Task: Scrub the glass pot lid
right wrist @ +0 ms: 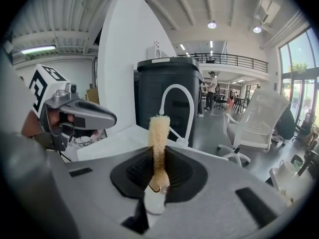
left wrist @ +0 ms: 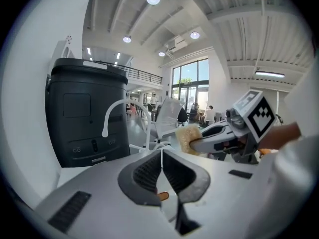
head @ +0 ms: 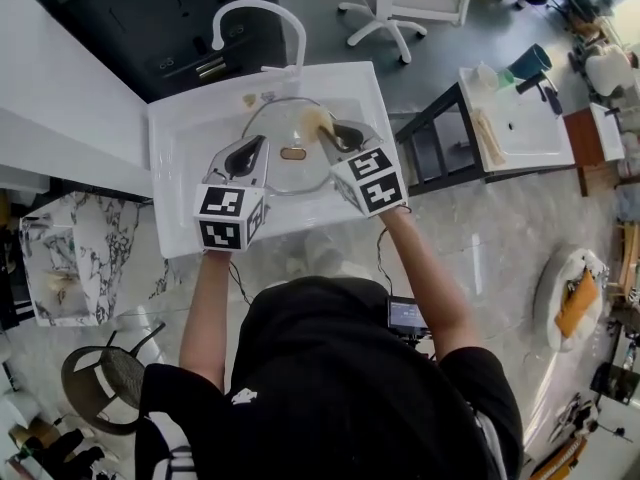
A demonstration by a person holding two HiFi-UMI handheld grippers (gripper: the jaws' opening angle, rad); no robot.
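Observation:
A clear glass pot lid (head: 290, 128) with a brownish knob (head: 293, 153) lies in the white sink (head: 180, 168). My left gripper (head: 262, 146) is at the lid's left rim. In the left gripper view its jaws (left wrist: 161, 171) are shut on the thin glass edge, and the orange knob (left wrist: 163, 195) shows below the pads. My right gripper (head: 325, 133) is over the lid's right side, shut on a tan loofah scrubber (right wrist: 158, 133). The scrubber (head: 318, 120) stands up between its pads. The scrubber's tuft (left wrist: 188, 137) also shows in the left gripper view.
A white curved faucet (head: 262, 13) rises at the sink's back edge. Behind it stands a black cabinet (head: 170, 18). A white office chair (head: 400, 8) is further back, and a dark-framed side table with a white basin (head: 520, 128) stands on the right. A marble stool (head: 75, 258) is on the left.

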